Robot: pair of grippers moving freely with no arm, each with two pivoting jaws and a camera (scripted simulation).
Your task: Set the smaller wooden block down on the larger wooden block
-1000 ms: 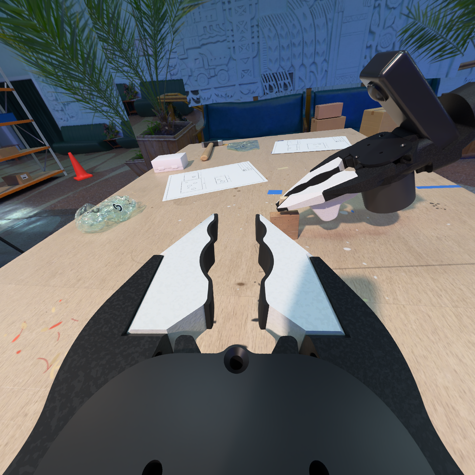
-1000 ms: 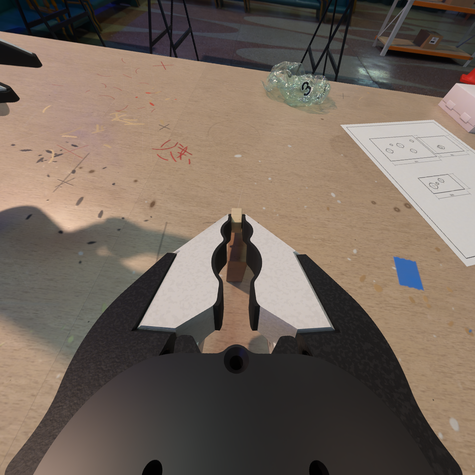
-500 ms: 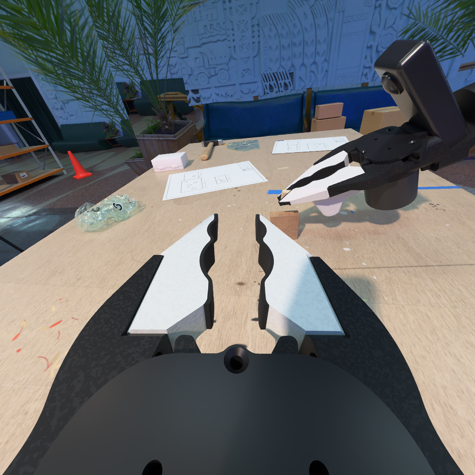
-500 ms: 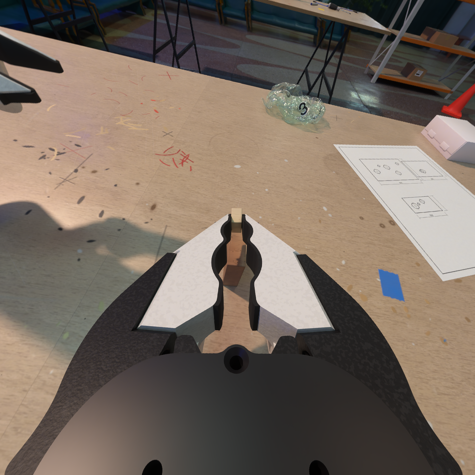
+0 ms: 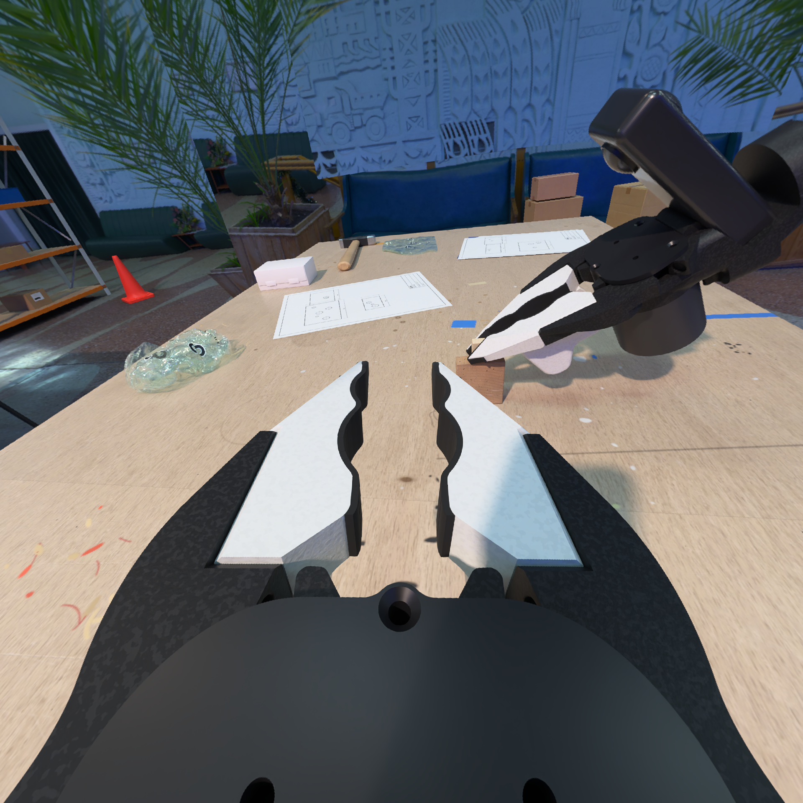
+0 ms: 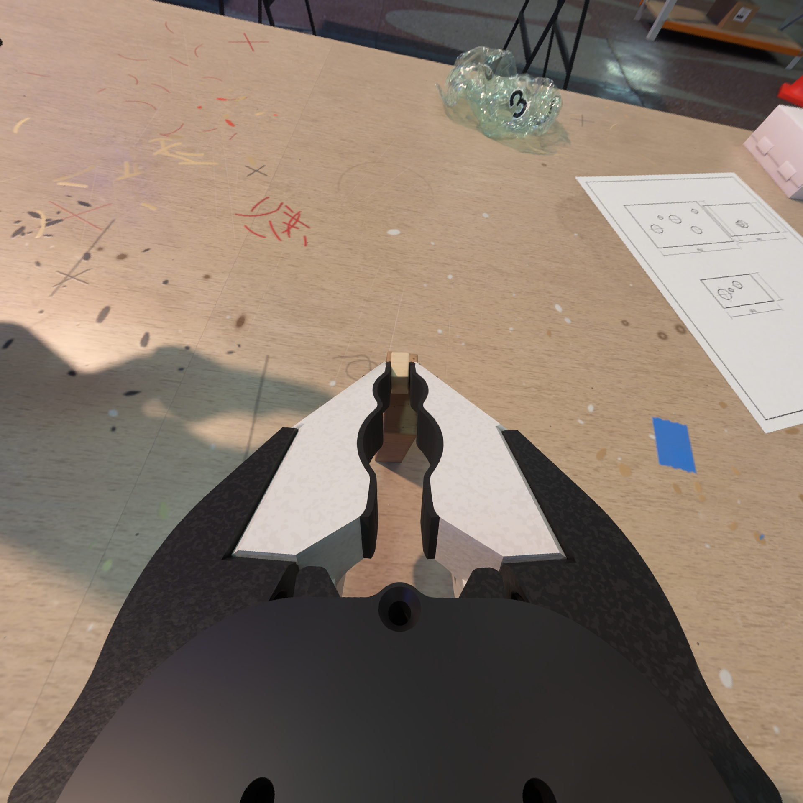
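The larger wooden block [image 5: 483, 379] stands on the table just past my left gripper's right fingertip. It also shows under the right fingers in the right wrist view [image 6: 397, 434]. My right gripper [image 5: 473, 353] is shut on the smaller, pale wooden block [image 6: 400, 370], which pokes out at its fingertips [image 5: 477, 342]. The fingertips rest at the larger block's top; whether the small block touches it I cannot tell. My left gripper [image 5: 399, 369] is open and empty, low over the table, a little left of the larger block.
A crumpled clear plastic bag [image 5: 180, 356] lies at the left edge. Drawing sheets [image 5: 360, 302], a white box [image 5: 284, 273], a mallet [image 5: 350, 254] and blue tape [image 5: 464, 323] lie farther back. The bag [image 6: 504, 102] and a sheet [image 6: 712, 278] show beyond the right gripper.
The right gripper, lifted above the larger block half a second ago, has come back down with the smaller block onto the larger block's top. The left gripper has not moved.
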